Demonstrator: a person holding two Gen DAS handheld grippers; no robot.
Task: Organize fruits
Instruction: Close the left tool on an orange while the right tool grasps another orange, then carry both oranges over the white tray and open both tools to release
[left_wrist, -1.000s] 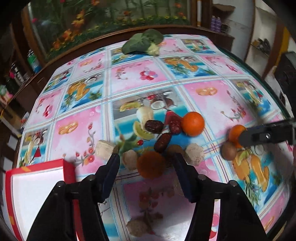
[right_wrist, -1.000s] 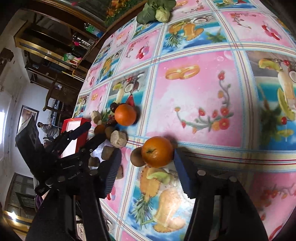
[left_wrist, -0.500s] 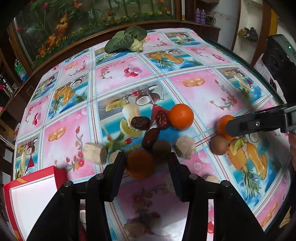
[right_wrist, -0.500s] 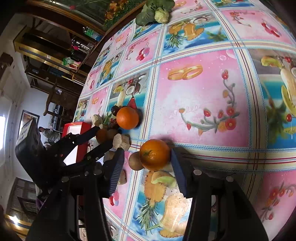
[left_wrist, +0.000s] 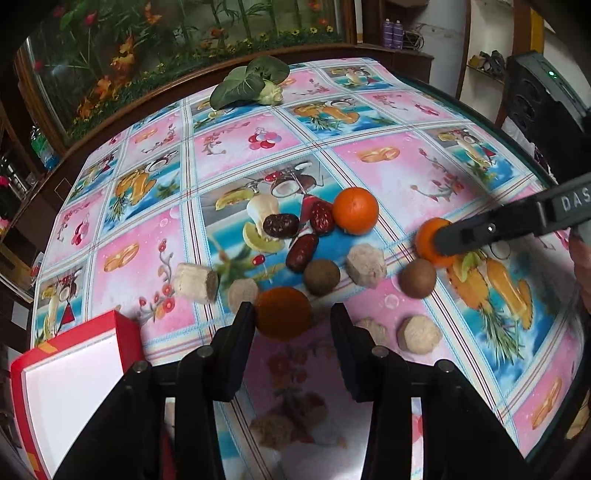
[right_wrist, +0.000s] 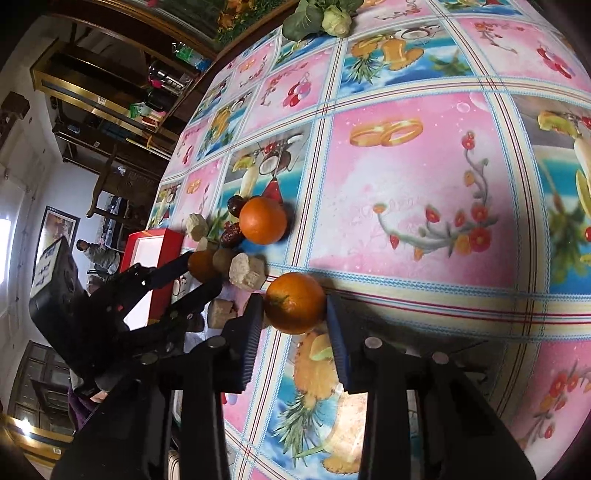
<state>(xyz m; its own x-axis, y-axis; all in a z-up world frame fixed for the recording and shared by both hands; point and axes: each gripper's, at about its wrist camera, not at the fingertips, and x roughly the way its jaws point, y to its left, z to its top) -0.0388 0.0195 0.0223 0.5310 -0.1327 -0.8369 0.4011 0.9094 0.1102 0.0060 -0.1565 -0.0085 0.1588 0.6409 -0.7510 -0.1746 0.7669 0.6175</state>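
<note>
Several fruits lie on the patterned tablecloth. My left gripper (left_wrist: 291, 317) is open around an orange (left_wrist: 283, 313), which touches the left finger; a gap shows at the right finger. My right gripper (right_wrist: 295, 306) has its fingers against both sides of another orange (right_wrist: 294, 302), resting on the cloth. A third orange (left_wrist: 355, 210) lies farther back beside red dates (left_wrist: 302, 251). Brown round fruits (left_wrist: 321, 277) and pale chunks (left_wrist: 365, 265) lie around. The right gripper shows in the left wrist view (left_wrist: 436, 240).
A red box with a white inside (left_wrist: 66, 384) stands at the near left edge. A leafy green vegetable (left_wrist: 251, 83) lies at the table's far edge. The table edge runs along the right. A wooden-framed flower picture stands behind.
Both grippers have narrowed around their oranges. The left gripper moved forward so its orange sits between the fingers. The right fingers now touch their orange.
</note>
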